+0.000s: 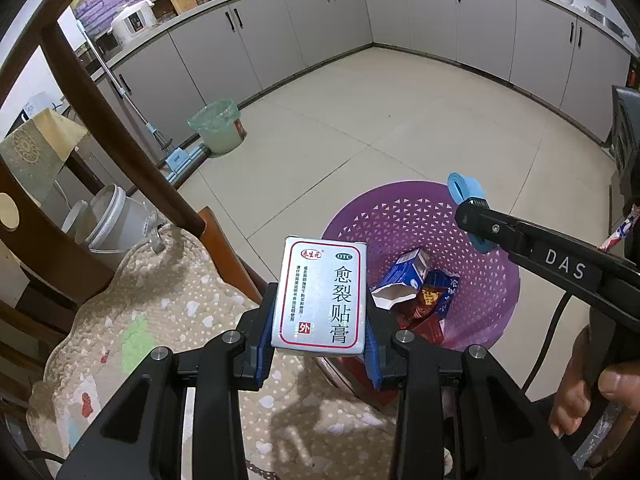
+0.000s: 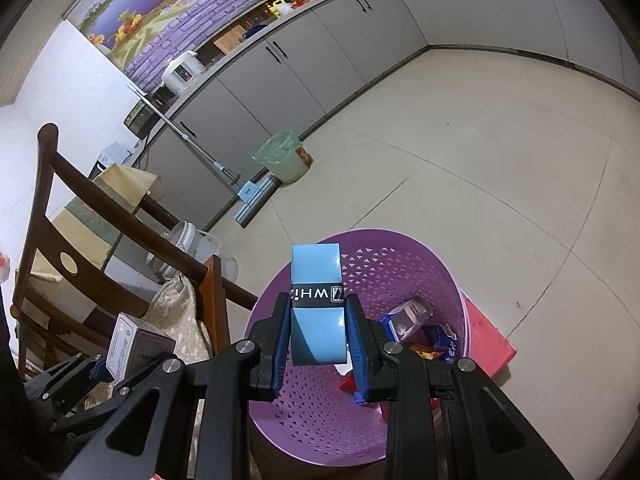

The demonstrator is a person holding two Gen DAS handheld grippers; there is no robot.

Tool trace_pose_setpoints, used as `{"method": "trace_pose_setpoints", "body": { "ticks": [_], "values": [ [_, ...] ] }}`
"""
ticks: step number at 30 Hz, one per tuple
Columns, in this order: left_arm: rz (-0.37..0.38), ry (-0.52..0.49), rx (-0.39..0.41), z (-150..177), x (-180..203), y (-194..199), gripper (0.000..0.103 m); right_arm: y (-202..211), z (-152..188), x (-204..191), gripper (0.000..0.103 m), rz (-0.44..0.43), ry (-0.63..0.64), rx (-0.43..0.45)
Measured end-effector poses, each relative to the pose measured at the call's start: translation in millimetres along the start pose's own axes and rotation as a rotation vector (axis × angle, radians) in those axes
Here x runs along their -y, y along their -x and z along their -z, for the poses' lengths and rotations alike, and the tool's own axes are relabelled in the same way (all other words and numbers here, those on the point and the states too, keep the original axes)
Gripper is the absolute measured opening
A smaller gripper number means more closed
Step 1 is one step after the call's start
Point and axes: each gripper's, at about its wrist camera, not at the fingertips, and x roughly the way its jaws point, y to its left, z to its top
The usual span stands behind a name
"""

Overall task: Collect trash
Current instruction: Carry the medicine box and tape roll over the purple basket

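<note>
Both grippers loaded: my left gripper clamps silver medicine box, right gripper pinches light-blue tape roll. Purple perforated plastic basket at 1 o'clock; centre over it, then let go.

Left wrist view looks forward and down along its fingers, over a cushioned chair, close above the purple basket. Right wrist view sits just right of it, also angled down, right over the same basket. Both face the kitchen cabinets and share basket, chair, mop, green-lined bin, floor. Each sees the other gripper.
</note>
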Motion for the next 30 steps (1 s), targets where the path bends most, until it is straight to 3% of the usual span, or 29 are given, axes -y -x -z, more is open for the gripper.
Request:
{"method": "trace_pose_setpoints", "body": {
  "ticks": [30],
  "values": [
    [0.107,0.069,-0.055,-5.0,8.3,-29.0,0.035,-16.6,3.2,15.5,0.028,0.026,-0.034,-0.060]
  ]
}}
